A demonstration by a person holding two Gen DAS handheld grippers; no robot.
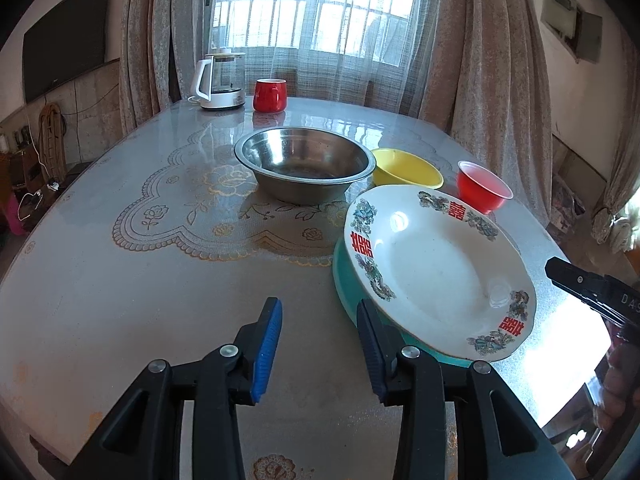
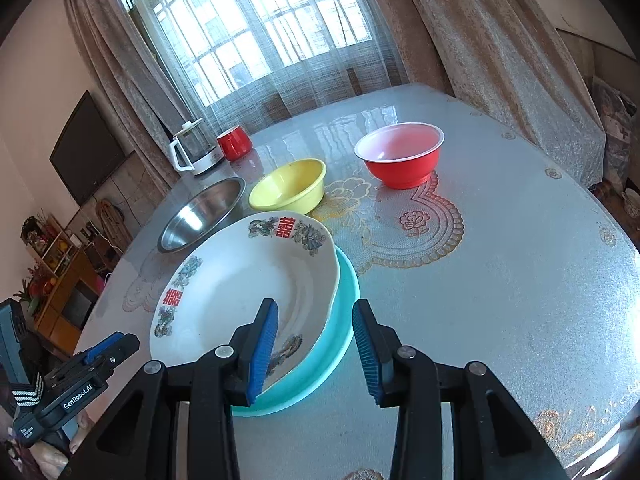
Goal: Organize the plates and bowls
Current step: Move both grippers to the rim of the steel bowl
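Where the white plate (image 1: 436, 276) with red double-happiness characters and floral sprays sits, it rests on top of a teal plate (image 1: 348, 292), overlapping it so the teal rim shows only along one side; in the left wrist view the pair fills the right centre of the frame, and in the right wrist view the white plate (image 2: 244, 284) and teal plate (image 2: 340, 320) lie at lower centre. Nothing lies on the white plate.

The right gripper (image 2: 316, 348) has its jaws spread wide, straddling the near rim of the stacked plates, one blue pad over the white plate and the other beyond the teal edge, gripping nothing. The left gripper (image 1: 320, 350) also has its jaws wide apart, just beside the teal rim at the lower centre of its frame, holding nothing.

Above the plates in the left wrist frame stands a stainless steel bowl (image 1: 304, 164), empty with a wet-looking sheen at its bottom. Just to its right is a yellow bowl (image 1: 406, 168), empty, and further right a red bowl (image 1: 482, 186) with a white inside, also empty. All stand apart from one another on the desk (image 1: 160, 280), which carries a clear cover over a lace floral pattern.

At the upper left of that frame, near the desk's far edge, a glass kettle (image 1: 220, 82) with a white handle stands beside a red mug (image 1: 270, 95).
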